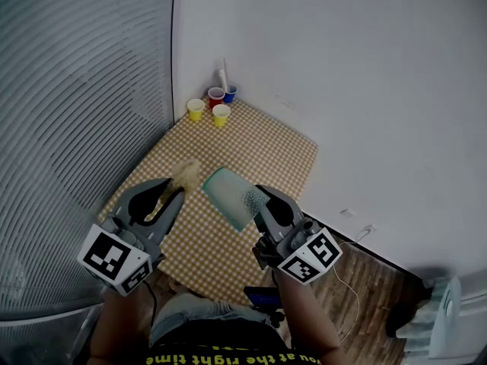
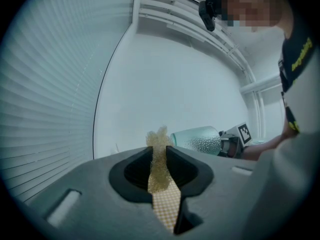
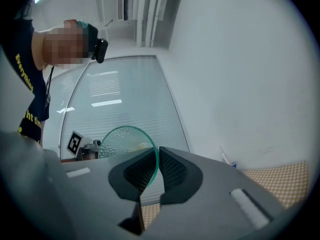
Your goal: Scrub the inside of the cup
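Observation:
A translucent green cup (image 1: pixel 228 195) hangs tipped on its side above the checked tablecloth (image 1: pixel 259 147). My right gripper (image 1: pixel 262 201) is shut on its thin wall. In the right gripper view that wall (image 3: pixel 125 143) runs between the two pads. My left gripper (image 1: pixel 175 188) is shut on a yellowish scrubbing sponge (image 1: pixel 187 173), whose tuft sticks out past the fingertips. The sponge sits just left of the cup and apart from it. In the left gripper view the sponge (image 2: pixel 159 156) is pinched between the jaws, with the cup (image 2: pixel 197 139) and the right gripper (image 2: pixel 234 140) beyond it to the right.
At the table's far corner stand two small yellow cups (image 1: pixel 195 109) (image 1: pixel 221 114), a red cup (image 1: pixel 217 96) and a blue cup (image 1: pixel 230 92) with a white stick in it. Ribbed blinds (image 1: pixel 68 105) close the left side. A white wall (image 1: pixel 365 90) stands behind and to the right. A cable lies on the wooden floor (image 1: pixel 365 295).

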Tool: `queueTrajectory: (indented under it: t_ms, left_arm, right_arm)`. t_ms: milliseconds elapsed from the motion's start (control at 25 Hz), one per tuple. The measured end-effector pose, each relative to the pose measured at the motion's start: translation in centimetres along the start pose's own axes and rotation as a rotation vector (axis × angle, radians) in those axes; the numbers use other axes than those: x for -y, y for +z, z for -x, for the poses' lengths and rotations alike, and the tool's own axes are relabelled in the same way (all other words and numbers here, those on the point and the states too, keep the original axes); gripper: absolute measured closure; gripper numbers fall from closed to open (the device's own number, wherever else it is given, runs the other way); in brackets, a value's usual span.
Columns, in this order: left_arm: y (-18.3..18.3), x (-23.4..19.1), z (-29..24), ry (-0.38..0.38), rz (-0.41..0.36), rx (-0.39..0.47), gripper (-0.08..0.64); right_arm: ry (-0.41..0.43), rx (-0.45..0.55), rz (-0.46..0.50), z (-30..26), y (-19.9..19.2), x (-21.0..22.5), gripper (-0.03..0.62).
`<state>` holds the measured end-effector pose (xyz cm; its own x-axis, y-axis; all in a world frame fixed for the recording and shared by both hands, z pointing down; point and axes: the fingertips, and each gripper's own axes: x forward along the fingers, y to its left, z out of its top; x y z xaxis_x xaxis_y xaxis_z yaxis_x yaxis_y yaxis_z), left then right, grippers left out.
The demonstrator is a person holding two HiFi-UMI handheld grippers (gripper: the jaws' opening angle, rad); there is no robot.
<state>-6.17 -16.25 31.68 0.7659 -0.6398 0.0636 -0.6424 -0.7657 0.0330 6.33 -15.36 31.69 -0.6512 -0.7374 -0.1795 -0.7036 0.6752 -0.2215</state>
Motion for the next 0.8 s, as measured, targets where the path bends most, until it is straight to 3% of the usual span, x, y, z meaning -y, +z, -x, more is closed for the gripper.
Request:
queueTrajectory:
  t_ms: [800]
  left_arm:
    - [0.7, 0.8, -0.3, -0.017, -0.031, 0.011, 0.474]
  right_arm:
    - [0.001, 0.097, -0.42, 0.4, -1.2, 2.5, 0.568]
